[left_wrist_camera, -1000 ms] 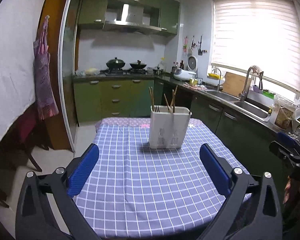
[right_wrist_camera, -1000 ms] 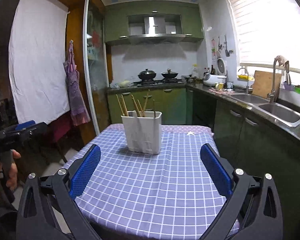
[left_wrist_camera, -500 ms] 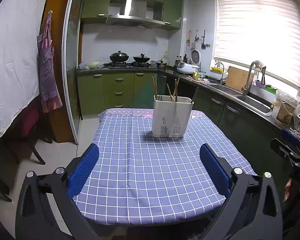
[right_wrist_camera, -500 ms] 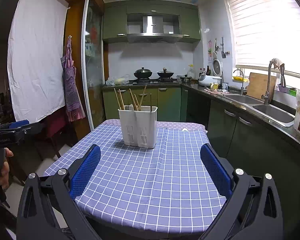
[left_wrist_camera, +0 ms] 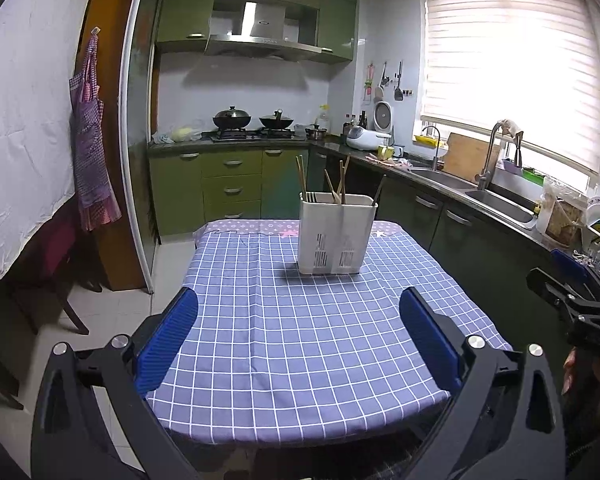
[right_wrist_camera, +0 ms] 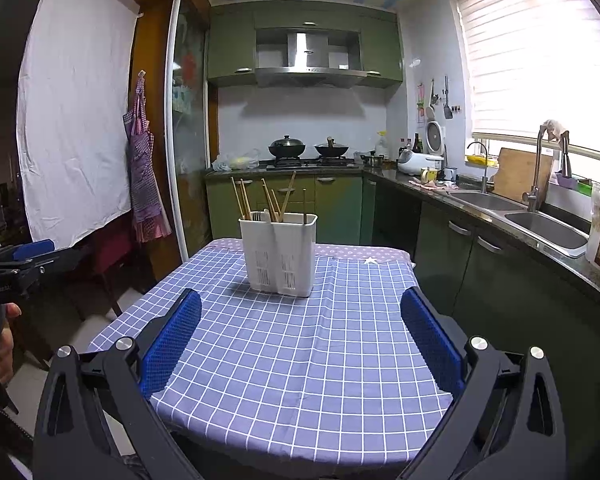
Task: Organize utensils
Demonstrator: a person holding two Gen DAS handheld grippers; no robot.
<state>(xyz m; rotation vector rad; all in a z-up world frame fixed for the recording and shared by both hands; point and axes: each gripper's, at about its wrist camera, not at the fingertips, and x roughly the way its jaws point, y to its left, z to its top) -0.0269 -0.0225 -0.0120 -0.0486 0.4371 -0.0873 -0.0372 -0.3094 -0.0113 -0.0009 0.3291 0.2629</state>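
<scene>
left wrist view: your left gripper hangs above the near edge of the checked tablecloth, jaws spread wide and empty. the white utensil holder stands upright toward the table's far end, chopsticks leaning out of it, well apart from your fingers. your right gripper shows at the frame's right edge.

right wrist view: your right gripper is likewise wide and empty, the utensil holder ahead, slightly left of centre. your left hand grips its tool at far left.
</scene>
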